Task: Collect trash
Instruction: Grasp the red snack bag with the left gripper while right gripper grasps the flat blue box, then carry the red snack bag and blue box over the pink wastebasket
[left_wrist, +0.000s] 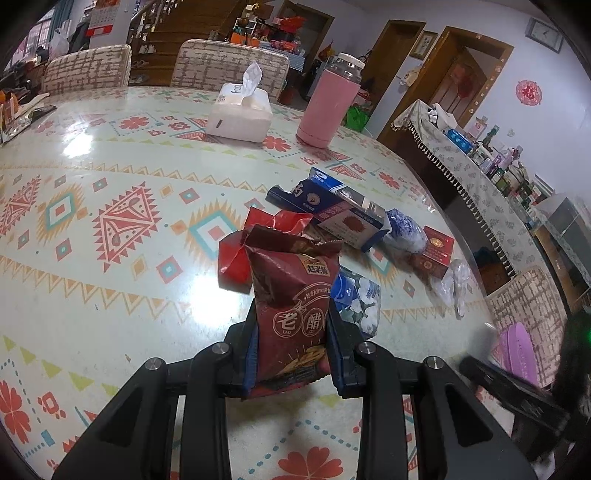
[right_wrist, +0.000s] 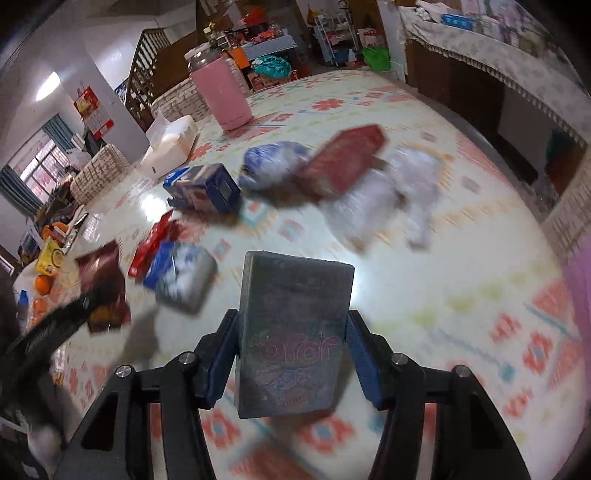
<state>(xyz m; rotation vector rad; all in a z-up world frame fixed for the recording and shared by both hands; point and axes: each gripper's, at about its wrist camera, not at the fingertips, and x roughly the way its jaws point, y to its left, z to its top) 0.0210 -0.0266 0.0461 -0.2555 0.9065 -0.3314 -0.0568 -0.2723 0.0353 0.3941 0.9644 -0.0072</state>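
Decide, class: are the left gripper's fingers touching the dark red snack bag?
Touching. The left wrist view shows the left gripper with its blue pads pressed against both sides of the dark red snack bag, no gap showing.

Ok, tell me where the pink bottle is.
The pink bottle stands upright at the table's far side, just right of the white tissue pack, beyond the scattered wrappers.

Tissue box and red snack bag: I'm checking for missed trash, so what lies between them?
In the left wrist view, only bare patterned tablecloth lies between the tissue box and the red snack bag in the left gripper.
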